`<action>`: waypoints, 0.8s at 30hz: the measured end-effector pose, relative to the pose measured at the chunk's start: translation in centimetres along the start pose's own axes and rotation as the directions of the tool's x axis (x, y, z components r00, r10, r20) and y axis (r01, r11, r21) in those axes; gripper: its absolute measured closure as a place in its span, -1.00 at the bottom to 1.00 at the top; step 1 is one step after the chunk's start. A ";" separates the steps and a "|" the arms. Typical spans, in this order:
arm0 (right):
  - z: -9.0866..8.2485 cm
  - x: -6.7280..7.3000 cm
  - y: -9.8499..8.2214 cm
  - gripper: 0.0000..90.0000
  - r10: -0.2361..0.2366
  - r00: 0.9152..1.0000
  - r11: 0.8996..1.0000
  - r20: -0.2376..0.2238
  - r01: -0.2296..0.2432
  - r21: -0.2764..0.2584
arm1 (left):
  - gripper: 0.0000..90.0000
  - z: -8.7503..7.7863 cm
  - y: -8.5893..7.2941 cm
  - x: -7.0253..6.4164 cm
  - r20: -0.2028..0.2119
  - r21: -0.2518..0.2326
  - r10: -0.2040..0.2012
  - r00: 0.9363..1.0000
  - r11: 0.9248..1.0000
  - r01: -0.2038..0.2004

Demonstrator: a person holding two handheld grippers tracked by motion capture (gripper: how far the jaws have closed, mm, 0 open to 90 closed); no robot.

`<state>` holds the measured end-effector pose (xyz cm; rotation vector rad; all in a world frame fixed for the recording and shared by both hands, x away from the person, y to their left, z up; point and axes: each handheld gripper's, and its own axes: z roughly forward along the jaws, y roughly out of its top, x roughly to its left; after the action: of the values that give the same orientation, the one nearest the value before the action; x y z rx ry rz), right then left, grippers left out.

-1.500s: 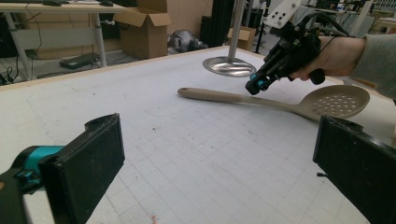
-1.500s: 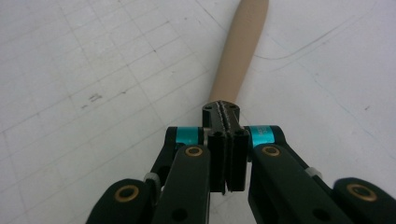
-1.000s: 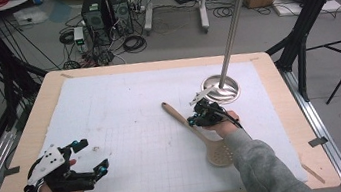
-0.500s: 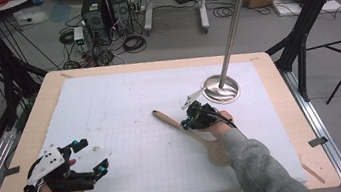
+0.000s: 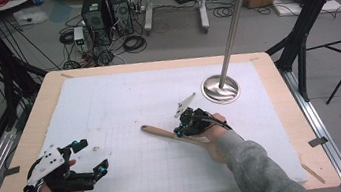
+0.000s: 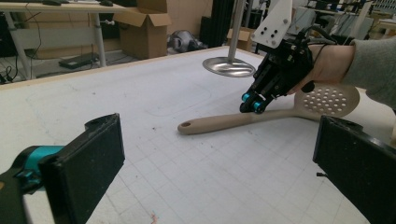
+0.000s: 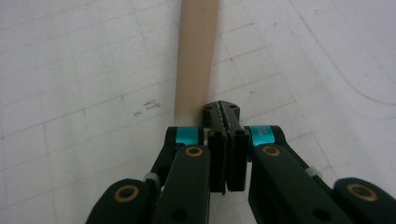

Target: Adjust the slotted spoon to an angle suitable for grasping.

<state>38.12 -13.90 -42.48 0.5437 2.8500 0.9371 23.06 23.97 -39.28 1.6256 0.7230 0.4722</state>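
Work table [image 5: 281, 110] with a white gridded mat [image 5: 124, 102]; at its far right stands a metal utensil stand [image 5: 221, 89], a round base with an upright pole whose hooks at the top carry nothing. The beige slotted spatula [image 6: 261, 116] lies flat on the mat, near the stand's base but apart from it, its handle end with the hanging hole pointing toward the middle of the table and its perforated blade under the person's right hand. Right gripper [image 7: 227, 116]: jaws fully closed, pad against pad, nothing between them; the closed tip rests on or just beside the handle [image 7: 196, 51], pushing rather than gripping, as far as can be judged. Left gripper [image 5: 86, 158]: jaws spread wide and empty, resting at the near left corner, well apart from the spatula. Judged progress: early. The spatula is being nudged into position; grasping, lifting and hanging it on the stand all remain.
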 end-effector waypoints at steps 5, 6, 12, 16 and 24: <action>-0.2 0.0 0.0 1.00 0.003 1.000 1.000 -0.003 -0.003 -0.008 | -0.95 -0.1 0.0 0.0 -0.002 -0.002 -0.002 1.000 1.000 0.002; -0.3 0.0 0.0 1.00 0.006 1.000 1.000 -0.001 -0.006 -0.014 | -0.95 -0.1 0.0 0.0 -0.004 -0.003 -0.002 1.000 1.000 0.002; -1.9 0.0 -0.2 0.92 0.037 0.999 0.998 -0.002 -0.037 -0.048 | -0.95 0.0 -0.2 0.0 -0.003 0.010 0.000 1.000 1.000 0.000; -3.1 0.4 -0.3 0.67 0.047 0.999 0.996 0.004 -0.047 -0.081 | -0.95 0.0 -0.2 0.0 -0.008 0.009 -0.002 1.000 1.000 0.002; -4.3 1.1 -1.0 0.02 0.070 0.997 0.993 0.009 -0.069 -0.097 | -0.95 -0.1 -0.1 0.1 -0.011 0.006 0.000 1.000 1.000 0.000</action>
<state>35.96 -16.62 -39.59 0.6402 2.7735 1.0716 23.02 24.07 -39.35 1.6298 0.7337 0.4793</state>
